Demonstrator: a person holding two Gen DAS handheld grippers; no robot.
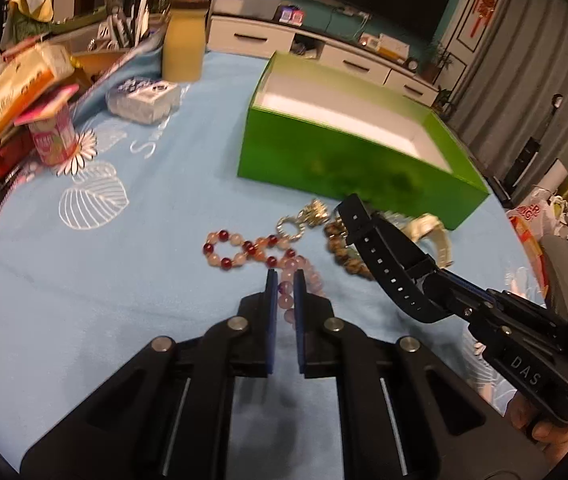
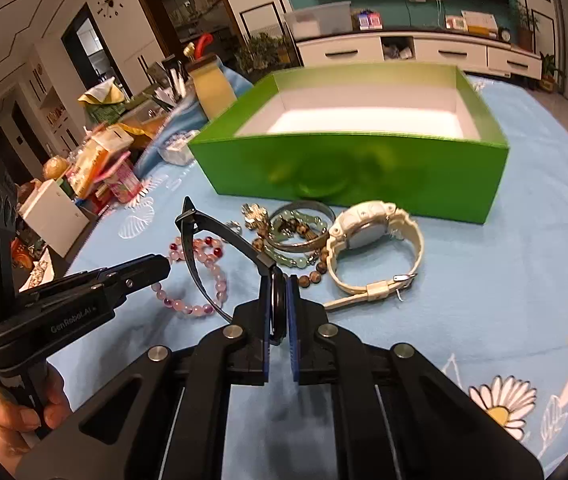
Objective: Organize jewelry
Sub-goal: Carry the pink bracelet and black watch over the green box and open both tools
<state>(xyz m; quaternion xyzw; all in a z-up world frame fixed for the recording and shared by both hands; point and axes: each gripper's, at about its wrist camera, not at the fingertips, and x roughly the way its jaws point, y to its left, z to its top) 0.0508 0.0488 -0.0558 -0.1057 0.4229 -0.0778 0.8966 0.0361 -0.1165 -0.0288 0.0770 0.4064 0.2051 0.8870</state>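
My left gripper is shut on a pale purple bead bracelet, with its beads showing between the blue pads. In the right wrist view the left gripper comes in from the left over the same purple bracelet. My right gripper is shut on a black watch, whose round body sits between the pads while the strap sticks out up and left. The right gripper and black watch also show in the left wrist view. Behind them stands an open green box.
On the blue cloth lie a white watch, a red and pink bead bracelet, a brown bead bracelet, a green bead bracelet, a metal bangle and a gold charm. A pink can, a yellow jar and boxes crowd the left.
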